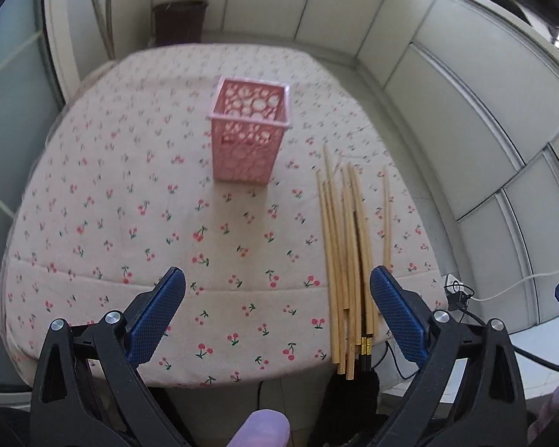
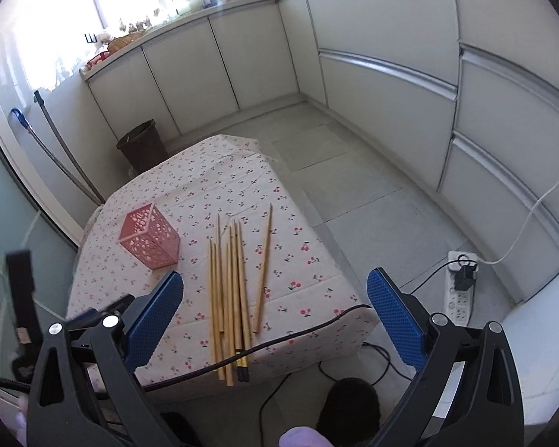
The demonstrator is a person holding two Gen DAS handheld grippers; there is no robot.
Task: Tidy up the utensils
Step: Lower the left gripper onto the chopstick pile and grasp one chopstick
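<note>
Standing upright on the cherry-print cloth of the table (image 1: 93,201), the pink perforated holder (image 1: 248,130) sits at about 12 o'clock from the left gripper (image 1: 277,298), well apart from its fingers (image 1: 156,316), which are spread wide and hold nothing. A bundle of wooden chopsticks (image 1: 344,260) lies flat on the cloth at about 1 o'clock from that gripper, their thick ends jutting past the near table edge, a couple of them tipped with dark handles and gold bands. One single chopstick (image 1: 387,219) lies apart from the bundle, just to its right side at 2 o'clock.

From the right wrist view, the right gripper (image 2: 275,298) hangs over the near edge of the table (image 2: 316,268), its blue-padded fingers (image 2: 398,320) likewise wide apart and empty. The holder (image 2: 149,236) stands at 10 o'clock, the chopsticks (image 2: 229,290) fan out at 11 to 12 o'clock, and the single chopstick (image 2: 263,268) lies just beside them, slanted. A black cable (image 2: 279,339) crosses the bundle's near ends. A dark bin (image 2: 141,147) stands on the floor beyond the table, and a white power strip (image 2: 460,287) lies on the floor at 3 o'clock.
</note>
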